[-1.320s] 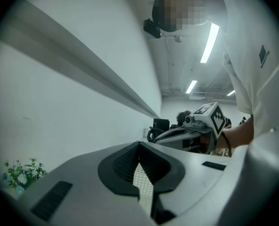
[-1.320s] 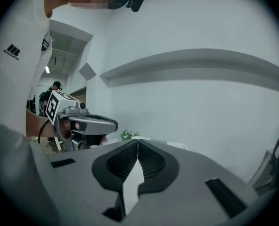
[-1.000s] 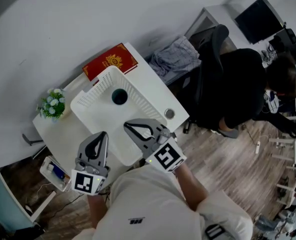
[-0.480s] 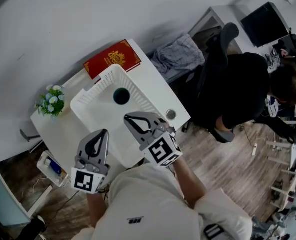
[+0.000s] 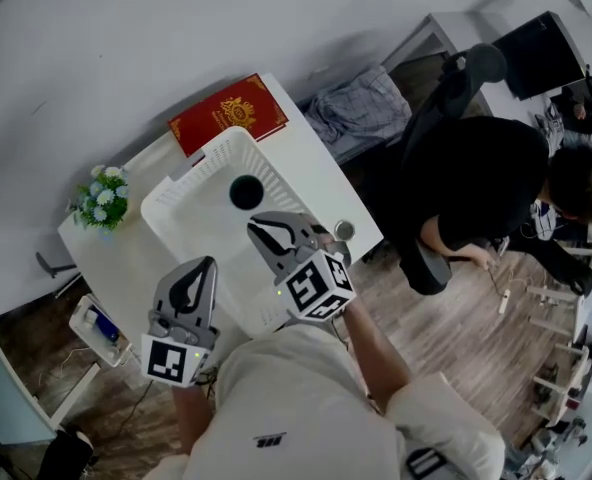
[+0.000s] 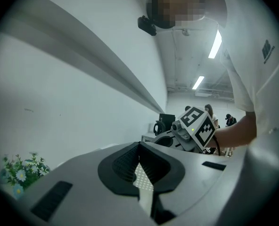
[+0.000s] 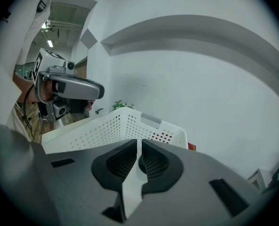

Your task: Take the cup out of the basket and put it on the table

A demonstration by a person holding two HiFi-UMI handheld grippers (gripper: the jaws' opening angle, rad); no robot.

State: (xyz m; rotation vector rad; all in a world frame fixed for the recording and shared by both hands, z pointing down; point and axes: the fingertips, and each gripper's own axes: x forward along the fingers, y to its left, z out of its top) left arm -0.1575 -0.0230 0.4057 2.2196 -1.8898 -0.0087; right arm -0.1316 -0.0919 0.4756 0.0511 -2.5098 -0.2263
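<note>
Dark cup [image 5: 246,191] upright inside the white basket [image 5: 181,200], toward its far end, touched by neither gripper. Basket on the white table [image 5: 311,173], covering much of the top.

Right gripper [image 5: 260,232] low over the near half of the basket, jaws aimed toward the cup but apart from it, marker cube back toward the person's chest. Jaws together save for a hairline slit, nothing between them. Left gripper [image 5: 206,268] just beside it at the basket's near left edge, farther from the cup, tilted upward, tips pressed on each other, holding nothing. Both forearms drawn in close to the white shirt.

Around the basket: red book [image 5: 228,115] at the table's far corner, up against the basket's end; small bunch of flowers [image 5: 102,201] at the left edge; small round tin [image 5: 344,230] at the right edge, near the right gripper. Beyond the table, a grey cloth [image 5: 356,113] and a seated person in black [image 5: 476,183].

Cup seen only from the head view. From the right gripper view: the basket's perforated walls and grey handle, red of the book showing through the holes, the left gripper at upper left, flowers behind. From the left gripper view, angled upward: bare wall, ceiling lights [image 6: 216,44], the right gripper's marker cube, flowers low at left, a sliver of basket mesh below the closed tips
</note>
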